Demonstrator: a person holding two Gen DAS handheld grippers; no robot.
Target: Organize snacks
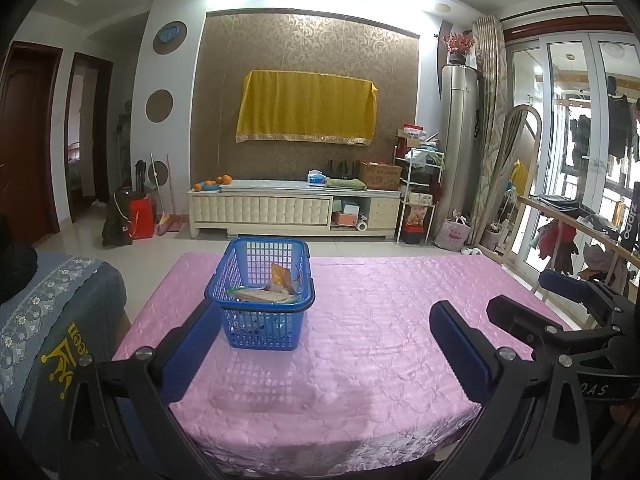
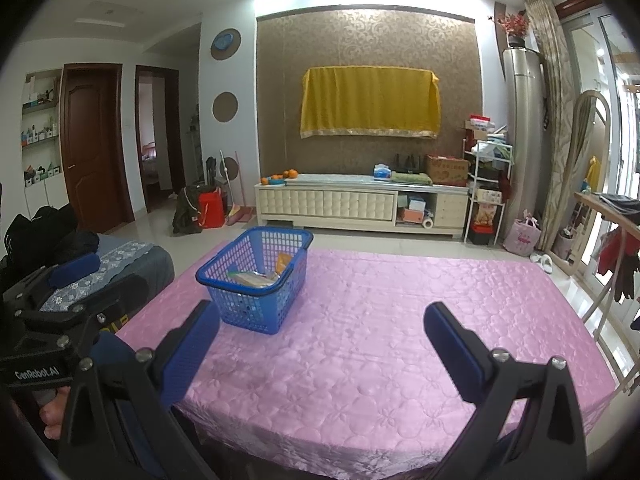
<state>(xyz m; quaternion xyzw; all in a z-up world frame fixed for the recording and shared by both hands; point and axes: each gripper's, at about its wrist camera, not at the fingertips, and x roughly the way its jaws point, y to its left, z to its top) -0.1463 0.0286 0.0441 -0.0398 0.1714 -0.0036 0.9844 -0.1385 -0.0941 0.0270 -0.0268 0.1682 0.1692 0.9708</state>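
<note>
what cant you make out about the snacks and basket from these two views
- Snack packets, both views: too small to read; how many is unclear, since they overlap.
- Blue basket bottom, both views: hidden by its mesh walls and the packets.
- Near table edge, both views: cut off by the frame and the open grippers' fingers.

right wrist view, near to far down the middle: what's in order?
Right gripper → pink tablecloth → blue basket holding snack packets → bare tile floor → cream TV cabinet → yellow cloth on the wall.
</note>
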